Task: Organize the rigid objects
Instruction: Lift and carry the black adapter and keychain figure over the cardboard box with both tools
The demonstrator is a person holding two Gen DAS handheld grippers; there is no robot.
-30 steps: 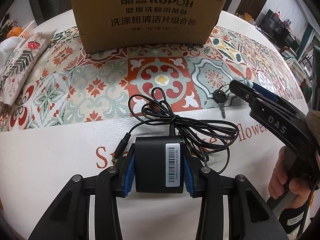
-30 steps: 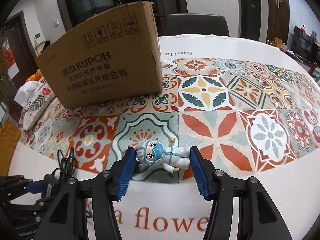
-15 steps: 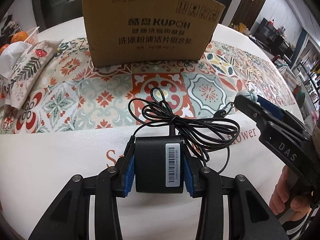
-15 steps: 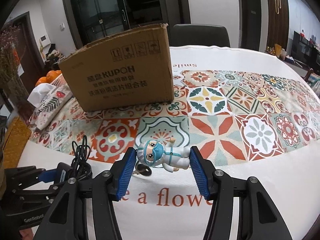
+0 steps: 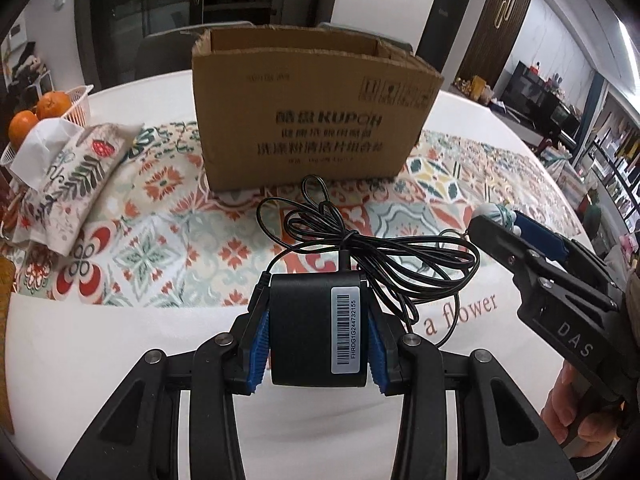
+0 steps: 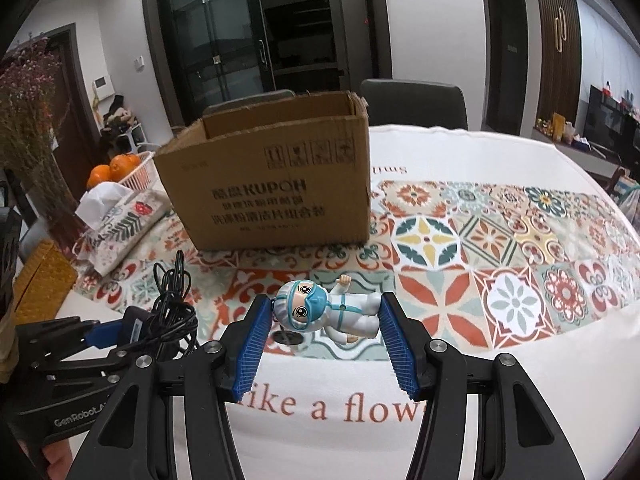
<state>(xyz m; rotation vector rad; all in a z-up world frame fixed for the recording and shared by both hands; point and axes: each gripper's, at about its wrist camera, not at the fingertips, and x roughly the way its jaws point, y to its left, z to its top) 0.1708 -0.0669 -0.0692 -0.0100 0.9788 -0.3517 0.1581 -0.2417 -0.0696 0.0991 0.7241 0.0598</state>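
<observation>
My left gripper is shut on a black power adapter with a barcode label, held above the table. Its coiled black cable hangs off the front. My right gripper is shut on a small figurine in a white suit and blue mask, lying sideways between the blue pads; a dark key dangles under it. An open cardboard box stands upright behind both, also the cardboard box in the right wrist view. Each view shows the other gripper: the right gripper and the left gripper.
A round table carries a patterned tile cloth. At the left lie a floral tissue pouch and a white basket of oranges. A dark chair stands behind the table. A hand grips the right tool.
Both grippers have risen with their loads and tilted up, so the box's open top now shows. The figurine and its key have come up off the cloth.
</observation>
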